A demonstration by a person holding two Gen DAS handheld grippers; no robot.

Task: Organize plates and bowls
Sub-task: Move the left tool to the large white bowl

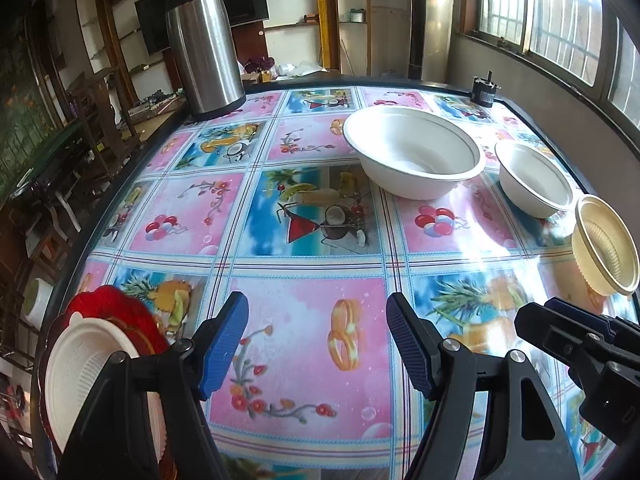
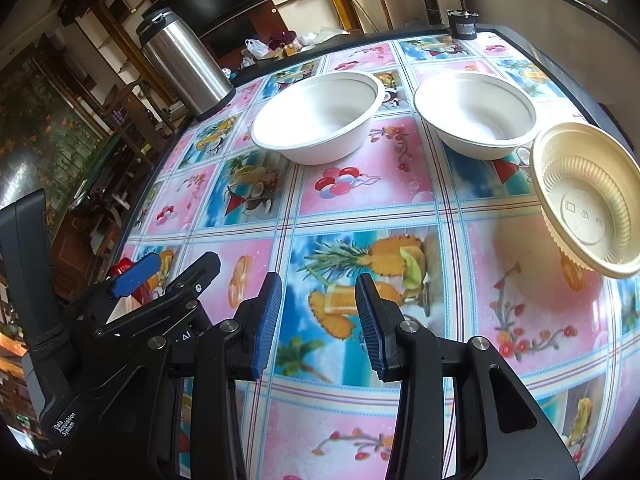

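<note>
Nearest, left hand-held gripper (image 1: 318, 344) hangs over the patterned desk (image 1: 304, 248) with its jaws wide and nothing between them; right hand-held gripper (image 2: 318, 322) hovers just beside it, jaws narrower and equally empty. At the desk's near left edge a white plate (image 1: 80, 364) lies on a red plate (image 1: 120, 308), so the plates look already stacked. To the right a cream ribbed bowl (image 2: 588, 196) stands alone. Beyond it the small white bowl (image 2: 476, 120) and large white bowl (image 2: 320, 116) sit apart, unnested. Judging by this, gathering the bowls remains. Farthest back stands a steel flask (image 1: 204, 44).
</note>
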